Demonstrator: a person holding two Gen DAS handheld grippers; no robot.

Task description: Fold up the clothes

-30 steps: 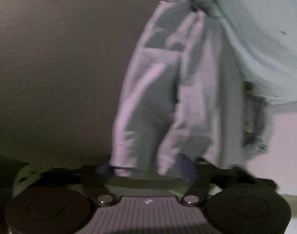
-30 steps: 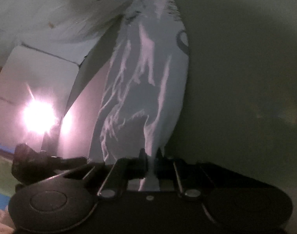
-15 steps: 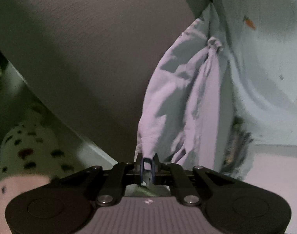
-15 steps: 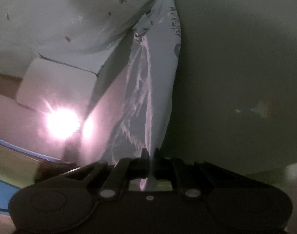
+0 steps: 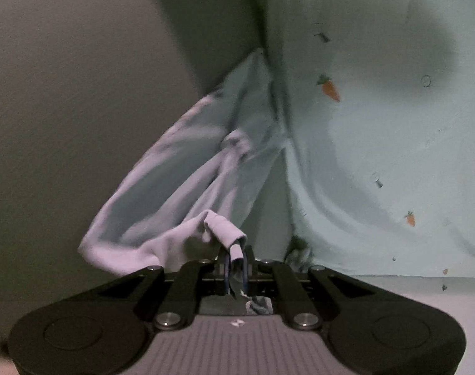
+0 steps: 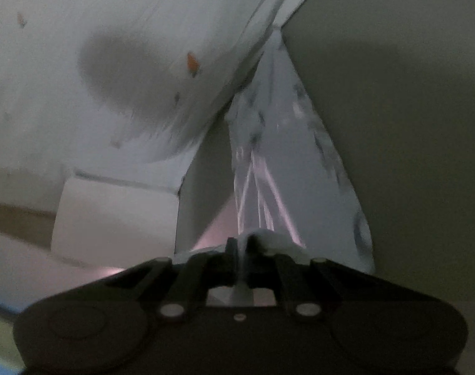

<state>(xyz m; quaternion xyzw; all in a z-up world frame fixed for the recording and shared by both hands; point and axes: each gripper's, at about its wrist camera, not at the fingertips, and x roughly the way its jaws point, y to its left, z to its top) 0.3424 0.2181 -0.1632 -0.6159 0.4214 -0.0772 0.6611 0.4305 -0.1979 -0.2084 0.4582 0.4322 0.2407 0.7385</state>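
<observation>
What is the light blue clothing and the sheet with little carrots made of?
The light blue garment looks like soft, matte knit cotton: it droops and bunches where the left gripper pinches it. The carrot-print sheet looks like thin, smooth woven cloth with gentle creases. I can't be sure of either fibre.

light: dim, grey-violet cast | shadows: soft dark patches | blur: right view smeared | edges: fisheye-curved, black corners

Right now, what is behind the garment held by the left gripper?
Behind the pale garment pinched in the left gripper lies a carrot-print sheet and a plain grey surface; whatever the hanging cloth covers stays hidden.
</observation>
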